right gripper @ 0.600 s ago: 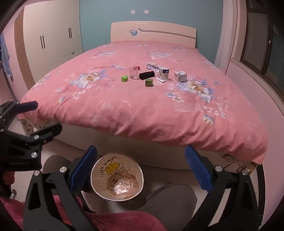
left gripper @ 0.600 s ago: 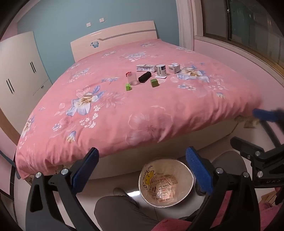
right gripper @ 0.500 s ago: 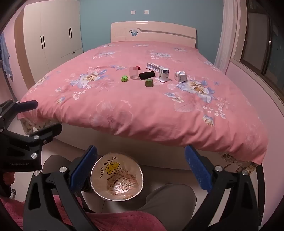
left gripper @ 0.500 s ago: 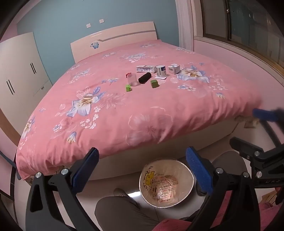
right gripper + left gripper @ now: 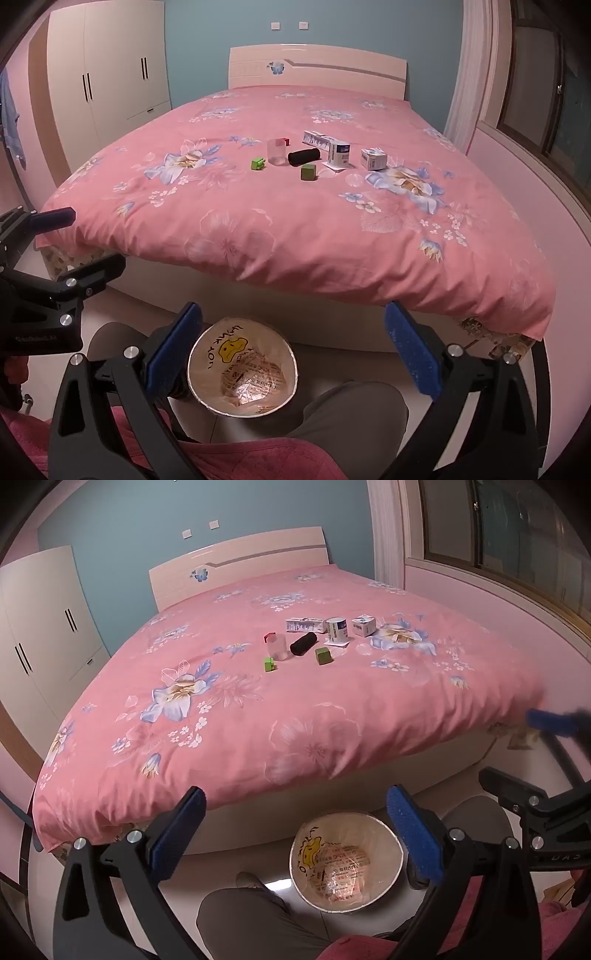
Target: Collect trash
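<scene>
Trash [image 5: 303, 156]: small boxes, black roll, green cubes on pink bed [image 5: 258, 229] (clustered)
Left gripper [image 5: 297, 834]: fingers wide, empty
Right gripper [image 5: 293, 349]: fingers wide, empty

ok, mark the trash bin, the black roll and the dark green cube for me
trash bin [image 5: 291, 360]: right wrist view, on its far right rim.
black roll [image 5: 303, 157]: right wrist view, middle of its side.
dark green cube [image 5: 324, 656]: left wrist view, on its front face.
</scene>
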{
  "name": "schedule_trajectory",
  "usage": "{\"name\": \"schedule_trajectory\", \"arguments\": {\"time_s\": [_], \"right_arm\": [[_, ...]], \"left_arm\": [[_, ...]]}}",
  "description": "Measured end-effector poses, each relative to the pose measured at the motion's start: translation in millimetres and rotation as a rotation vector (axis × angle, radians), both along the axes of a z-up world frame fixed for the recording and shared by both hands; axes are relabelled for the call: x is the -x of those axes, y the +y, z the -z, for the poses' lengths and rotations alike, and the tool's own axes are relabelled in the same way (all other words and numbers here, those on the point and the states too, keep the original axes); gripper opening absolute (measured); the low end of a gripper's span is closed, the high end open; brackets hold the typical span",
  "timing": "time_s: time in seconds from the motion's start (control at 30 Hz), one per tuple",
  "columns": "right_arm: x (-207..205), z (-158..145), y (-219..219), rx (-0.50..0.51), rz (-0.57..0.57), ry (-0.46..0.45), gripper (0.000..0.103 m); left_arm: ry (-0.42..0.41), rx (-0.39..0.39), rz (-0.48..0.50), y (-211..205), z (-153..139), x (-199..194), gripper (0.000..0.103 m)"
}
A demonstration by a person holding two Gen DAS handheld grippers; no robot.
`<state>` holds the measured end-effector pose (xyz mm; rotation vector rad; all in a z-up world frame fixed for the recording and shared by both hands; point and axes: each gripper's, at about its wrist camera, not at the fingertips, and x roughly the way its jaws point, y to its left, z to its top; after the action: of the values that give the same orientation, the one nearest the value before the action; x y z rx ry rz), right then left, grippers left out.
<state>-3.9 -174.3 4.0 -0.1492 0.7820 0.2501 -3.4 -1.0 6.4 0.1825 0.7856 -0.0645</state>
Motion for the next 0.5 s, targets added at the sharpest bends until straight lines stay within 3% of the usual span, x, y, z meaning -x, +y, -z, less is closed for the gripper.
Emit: {"name": "schedule_trajectory", "arguments": {"time_s": [0.5], "right_arm": [[-0.8, -0.3, -1.4, -0.001, -0.001, 0.001, 0.096]], "left_arm": [[-0.001, 0.003, -0.001, 1.8, 0.4, 0.4, 0.1]]}}
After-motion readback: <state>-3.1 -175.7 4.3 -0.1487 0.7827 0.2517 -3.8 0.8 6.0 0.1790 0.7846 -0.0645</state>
